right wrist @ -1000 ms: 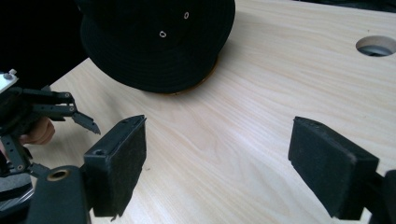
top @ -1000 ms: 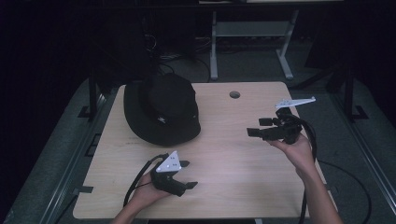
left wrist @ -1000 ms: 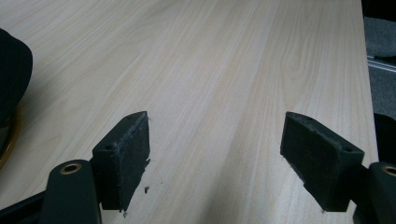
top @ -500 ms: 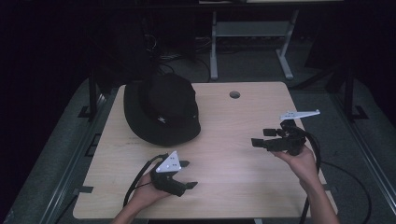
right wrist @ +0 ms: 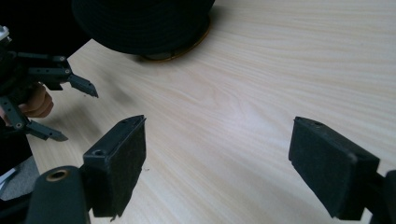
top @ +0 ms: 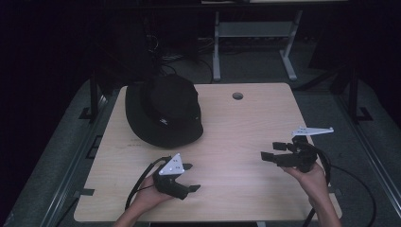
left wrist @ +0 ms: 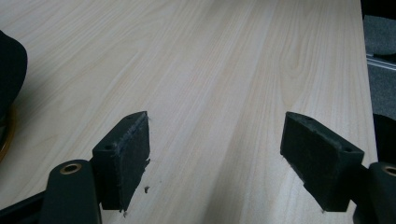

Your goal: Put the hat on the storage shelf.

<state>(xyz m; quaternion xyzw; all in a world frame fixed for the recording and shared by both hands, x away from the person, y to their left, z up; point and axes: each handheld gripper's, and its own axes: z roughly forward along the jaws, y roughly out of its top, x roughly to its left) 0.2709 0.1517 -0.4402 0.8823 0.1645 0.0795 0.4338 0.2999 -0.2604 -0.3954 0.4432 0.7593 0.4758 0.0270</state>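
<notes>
A black brimmed hat [top: 163,116] lies on the far left part of the light wooden table [top: 236,127]. My left gripper [top: 190,177] rests near the front edge, just in front of the hat, open with nothing between its jaws. My right gripper [top: 270,151] is held over the right side of the table, pointing left, also open and holding nothing. In the left gripper view the gripper [left wrist: 215,154] looks across bare wood, with the hat's brim [left wrist: 9,79] at the left edge. The right gripper view has the gripper [right wrist: 217,163] facing the hat [right wrist: 140,23] and the left gripper [right wrist: 74,114].
A round cable hole [top: 237,96] sits near the table's far edge. Behind the table stand the grey legs of another desk [top: 217,47], with cables on the dark floor. Each gripper's cable trails off the front edge.
My right gripper has moved back toward the table's front edge and come lower. The left gripper and the hat have stayed put.
</notes>
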